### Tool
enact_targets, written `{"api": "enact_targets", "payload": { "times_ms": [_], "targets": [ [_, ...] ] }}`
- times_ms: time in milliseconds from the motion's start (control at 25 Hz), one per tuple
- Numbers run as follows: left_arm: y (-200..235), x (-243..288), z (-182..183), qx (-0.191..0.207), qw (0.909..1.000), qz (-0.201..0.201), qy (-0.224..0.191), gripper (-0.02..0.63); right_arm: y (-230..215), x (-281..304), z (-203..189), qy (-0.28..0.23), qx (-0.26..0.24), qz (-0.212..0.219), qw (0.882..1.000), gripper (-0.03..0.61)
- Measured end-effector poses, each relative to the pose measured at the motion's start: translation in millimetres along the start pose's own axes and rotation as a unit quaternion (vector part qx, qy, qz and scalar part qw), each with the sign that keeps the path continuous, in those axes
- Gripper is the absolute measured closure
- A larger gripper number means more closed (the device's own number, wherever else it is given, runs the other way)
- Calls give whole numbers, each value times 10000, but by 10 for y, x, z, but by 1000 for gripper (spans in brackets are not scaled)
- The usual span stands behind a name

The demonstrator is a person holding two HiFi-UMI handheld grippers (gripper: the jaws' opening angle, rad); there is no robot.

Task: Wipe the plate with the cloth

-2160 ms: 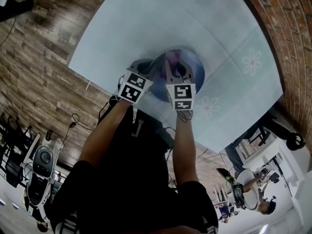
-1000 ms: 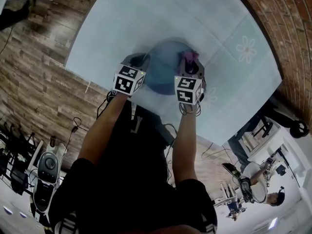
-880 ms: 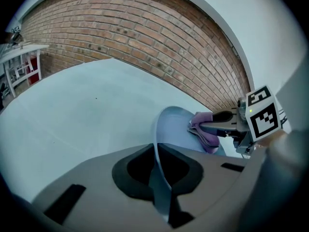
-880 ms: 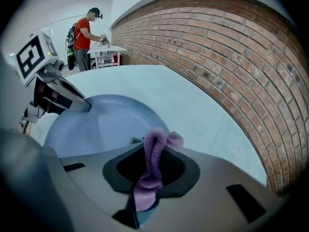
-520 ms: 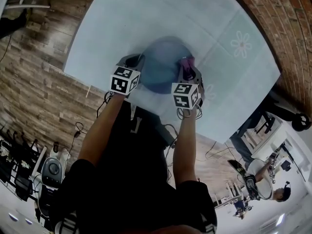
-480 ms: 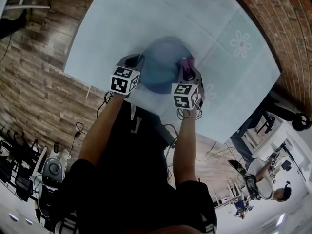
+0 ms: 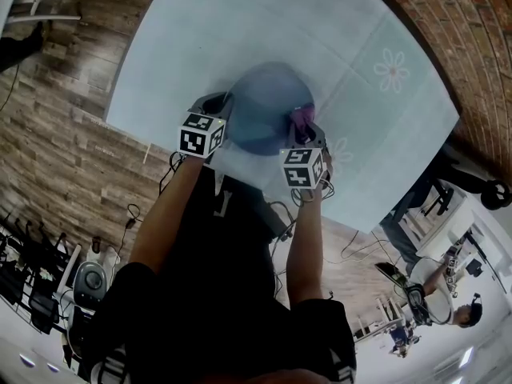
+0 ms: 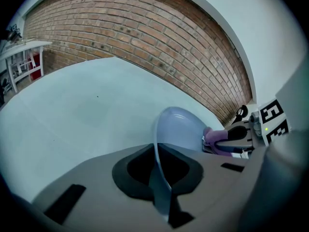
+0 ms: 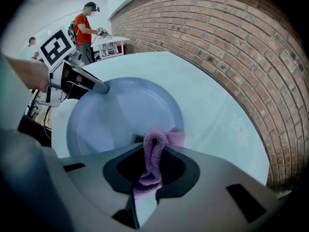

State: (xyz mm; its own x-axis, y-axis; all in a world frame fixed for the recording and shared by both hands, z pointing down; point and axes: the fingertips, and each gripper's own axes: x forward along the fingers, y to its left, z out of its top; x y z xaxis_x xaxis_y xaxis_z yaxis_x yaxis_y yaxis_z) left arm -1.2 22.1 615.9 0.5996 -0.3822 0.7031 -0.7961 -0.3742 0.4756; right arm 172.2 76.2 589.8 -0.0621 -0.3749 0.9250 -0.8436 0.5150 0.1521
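Observation:
A blue plate (image 7: 264, 106) is tilted up off the pale table (image 7: 240, 22). My left gripper (image 7: 223, 104) is shut on its left rim; in the left gripper view the plate (image 8: 179, 128) runs edge-on between the jaws of the left gripper (image 8: 161, 180). My right gripper (image 7: 301, 126) is shut on a purple cloth (image 7: 300, 117), which rests against the plate's right edge. In the right gripper view the cloth (image 9: 155, 151) bunches up between the jaws of the right gripper (image 9: 153, 166), in front of the plate's face (image 9: 120, 115). The left gripper (image 9: 99, 85) grips the far rim there.
The tablecloth has flower prints (image 7: 392, 70) to the right of the plate. A brick wall (image 7: 468, 46) borders the table's far right side, wooden floor (image 7: 56, 134) its left. People (image 9: 87, 28) stand by a white table in the background.
The right gripper has carried the cloth from the plate's middle out to its right edge, then down along it towards me. The left gripper has kept its hold and place.

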Motion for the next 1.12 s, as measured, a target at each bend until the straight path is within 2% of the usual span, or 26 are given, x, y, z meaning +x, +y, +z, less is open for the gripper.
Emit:
{"api": "enact_targets", "payload": {
  "times_ms": [360, 1120],
  "targets": [
    [-5, 1, -14, -112, 9999, 4, 7, 569, 252, -106, -175, 133, 374, 545, 9977, 502],
    [12, -40, -68, -253, 9997, 7, -46, 569, 952, -220, -184, -13, 513, 1437, 9883, 503]
  ]
}}
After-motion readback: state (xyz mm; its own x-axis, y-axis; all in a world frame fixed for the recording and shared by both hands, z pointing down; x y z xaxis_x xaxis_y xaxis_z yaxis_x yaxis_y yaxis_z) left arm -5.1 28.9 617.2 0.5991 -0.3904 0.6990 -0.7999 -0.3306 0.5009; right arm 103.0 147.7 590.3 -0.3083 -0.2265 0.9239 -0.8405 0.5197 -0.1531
